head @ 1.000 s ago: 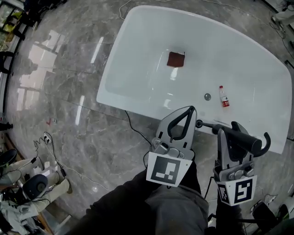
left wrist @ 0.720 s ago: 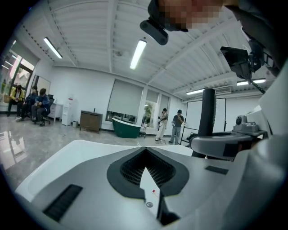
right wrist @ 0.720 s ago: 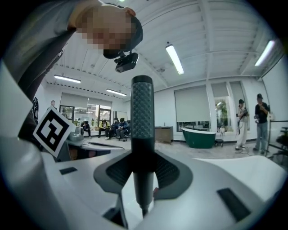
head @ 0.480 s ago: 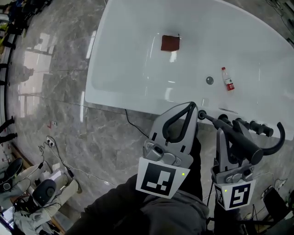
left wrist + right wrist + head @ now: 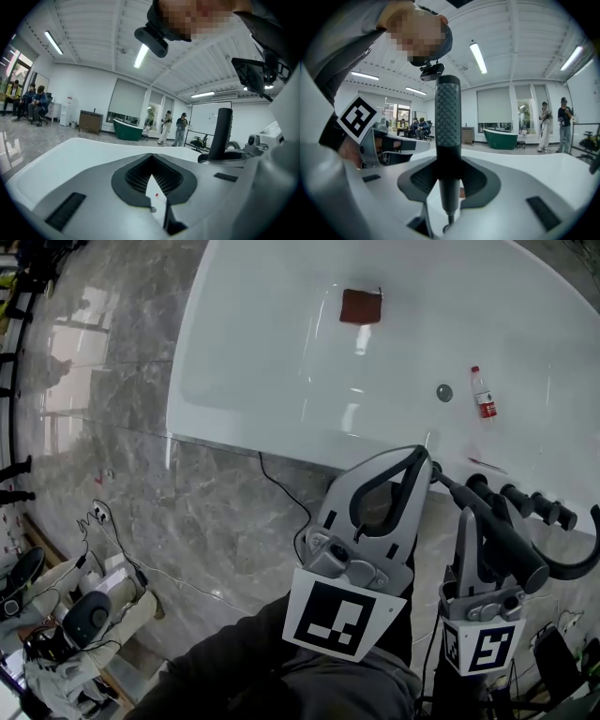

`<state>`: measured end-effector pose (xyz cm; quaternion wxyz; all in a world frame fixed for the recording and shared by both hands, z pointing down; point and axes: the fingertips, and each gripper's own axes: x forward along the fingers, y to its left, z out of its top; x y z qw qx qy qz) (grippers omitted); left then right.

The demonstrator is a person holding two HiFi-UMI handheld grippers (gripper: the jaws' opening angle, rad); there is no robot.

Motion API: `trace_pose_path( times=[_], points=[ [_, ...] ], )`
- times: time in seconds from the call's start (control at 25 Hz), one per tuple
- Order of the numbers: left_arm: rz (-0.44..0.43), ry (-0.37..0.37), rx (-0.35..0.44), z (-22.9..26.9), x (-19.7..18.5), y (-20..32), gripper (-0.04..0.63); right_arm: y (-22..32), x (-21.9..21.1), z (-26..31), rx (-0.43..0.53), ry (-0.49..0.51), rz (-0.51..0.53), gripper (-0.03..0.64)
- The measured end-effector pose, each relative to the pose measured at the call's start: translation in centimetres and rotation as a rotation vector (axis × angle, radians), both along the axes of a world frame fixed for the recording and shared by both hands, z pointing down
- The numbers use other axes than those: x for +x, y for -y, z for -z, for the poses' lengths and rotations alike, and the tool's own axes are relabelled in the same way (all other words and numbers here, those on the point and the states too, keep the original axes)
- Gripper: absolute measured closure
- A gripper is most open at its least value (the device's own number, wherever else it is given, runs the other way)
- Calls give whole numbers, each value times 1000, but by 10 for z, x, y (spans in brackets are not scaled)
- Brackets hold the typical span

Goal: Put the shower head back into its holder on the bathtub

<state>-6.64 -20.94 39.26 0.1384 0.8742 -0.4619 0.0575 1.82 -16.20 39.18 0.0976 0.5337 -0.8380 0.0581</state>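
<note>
Two claws are showing low in the head view, just beside the near rim of the white bathtub (image 5: 217, 439). The right claw (image 5: 468, 521) is pinching the dark shower head (image 5: 514, 547) by its handle. Its long axis is running diagonally, the thin end pointing up-left toward the tips of the left claw (image 5: 419, 462) and the thick end lying lower right. The left claw is pressed together at the tips and is carrying nothing. Dark fittings (image 5: 525, 501) are standing on the tub rim just past the handle. Inside the tub a red-brown square (image 5: 361, 306) is lying near the far side, and a small bottle (image 5: 483, 395) is lying beside the drain (image 5: 443, 392).

In the left gripper view, that claw's tips are meeting, leaving only a narrow wedge between the pads, where the bottle and drain are showing through. The shower head is standing upright at the right.

In the right gripper view, the handle is crossing the claw upright, textured thick end up and thin end down, with both pads pressing on it.
</note>
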Motion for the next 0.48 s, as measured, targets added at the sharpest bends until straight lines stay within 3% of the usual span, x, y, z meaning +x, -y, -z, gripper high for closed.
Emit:
trace_pose_path(
  times=[0.48],
  points=[
    [-3,1,-19,-21,-9,0,592,0,-3,-33,-30,-21,-14,482]
  ],
)
